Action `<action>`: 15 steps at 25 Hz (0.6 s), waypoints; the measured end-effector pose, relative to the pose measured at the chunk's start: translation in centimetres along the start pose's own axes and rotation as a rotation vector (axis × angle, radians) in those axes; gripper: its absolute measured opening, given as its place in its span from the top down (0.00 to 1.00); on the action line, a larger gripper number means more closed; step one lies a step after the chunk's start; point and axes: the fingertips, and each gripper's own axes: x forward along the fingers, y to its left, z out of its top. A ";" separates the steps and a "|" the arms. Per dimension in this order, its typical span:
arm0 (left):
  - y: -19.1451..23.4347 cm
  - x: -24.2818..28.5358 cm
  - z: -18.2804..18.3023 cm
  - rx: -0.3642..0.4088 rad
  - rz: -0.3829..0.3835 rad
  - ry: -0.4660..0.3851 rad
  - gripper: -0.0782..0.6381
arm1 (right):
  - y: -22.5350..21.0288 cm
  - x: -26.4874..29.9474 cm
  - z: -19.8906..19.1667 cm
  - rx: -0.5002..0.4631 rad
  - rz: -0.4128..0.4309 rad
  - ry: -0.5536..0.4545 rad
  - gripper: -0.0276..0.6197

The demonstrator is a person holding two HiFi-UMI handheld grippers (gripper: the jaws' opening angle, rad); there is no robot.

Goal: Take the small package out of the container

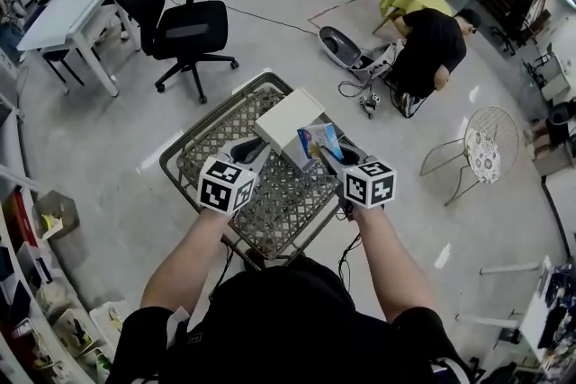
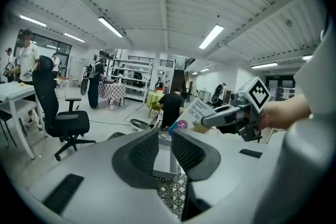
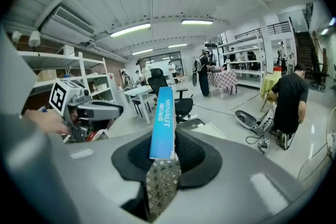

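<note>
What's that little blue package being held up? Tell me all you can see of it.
The package is a slim, flat carton, seemingly cardboard. It is bright blue with white lettering along its narrow edge, a picture on one face and a white printed face with a pink circle. It stands on edge, slightly tilted, pinched at its lower end by the right tool, over the wire basket and beside the white box. Whether it touches that box is unclear.

The small package (image 3: pixel 163 123) is seen as glossy printed card, the white container (image 1: pixel 288 120) as matt card. The table (image 1: pixel 216 135) is woven of shiny metal-looking lattice. At eleven o'clock, the office chair (image 1: pixel 184 27) is covered in matt black cloth, and the floor (image 1: pixel 117 184) is polished smooth.
</note>
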 end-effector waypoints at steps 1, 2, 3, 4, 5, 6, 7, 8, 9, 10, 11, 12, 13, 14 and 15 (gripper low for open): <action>-0.1 -0.5 0.2 0.012 0.008 0.000 0.78 | 0.3 -0.7 0.6 0.015 0.010 -0.025 0.81; -0.3 -1.0 0.5 0.023 0.017 -0.001 0.78 | 0.5 -1.5 1.3 0.028 0.021 -0.052 0.81; -0.5 -1.4 0.7 0.032 0.025 -0.002 0.78 | 0.6 -2.3 2.0 0.038 0.034 -0.080 0.81; -0.7 -1.8 1.0 0.037 0.033 -0.003 0.78 | 0.8 -3.1 2.5 0.042 0.046 -0.106 0.81; -0.9 -2.2 1.4 0.040 0.040 -0.006 0.78 | 0.9 -3.9 3.0 0.041 0.059 -0.128 0.81; -1.2 -2.5 1.8 0.042 0.044 -0.009 0.78 | 1.0 -4.8 3.3 0.036 0.071 -0.145 0.81; -1.5 -2.8 2.2 0.043 0.046 -0.011 0.78 | 1.0 -5.6 3.5 0.031 0.082 -0.158 0.81; -1.9 -3.1 2.6 0.044 0.044 -0.015 0.78 | 1.0 -6.5 3.7 0.027 0.092 -0.169 0.81; -2.4 -3.3 3.0 0.045 0.041 -0.019 0.78 | 0.9 -7.5 3.7 0.027 0.101 -0.182 0.81; -2.8 -3.5 3.4 0.046 0.039 -0.024 0.78 | 0.7 -8.5 3.8 0.031 0.108 -0.198 0.81; -3.2 -3.6 3.7 0.047 0.040 -0.031 0.78 | 0.4 -9.6 4.0 0.040 0.113 -0.218 0.81; -3.6 -3.8 4.1 0.045 0.044 -0.039 0.78 | 0.1 -10.6 4.1 0.054 0.114 -0.239 0.81; -3.8 -4.1 4.4 0.040 0.050 -0.050 0.78 | -0.3 -11.6 4.2 0.070 0.112 -0.261 0.81; -3.9 -4.4 4.8 0.034 0.056 -0.061 0.78 | -0.8 -12.5 4.3 0.086 0.104 -0.282 0.82; -4.0 -4.7 5.1 0.027 0.064 -0.070 0.78 | -1.2 -13.3 4.5 0.097 0.093 -0.299 0.82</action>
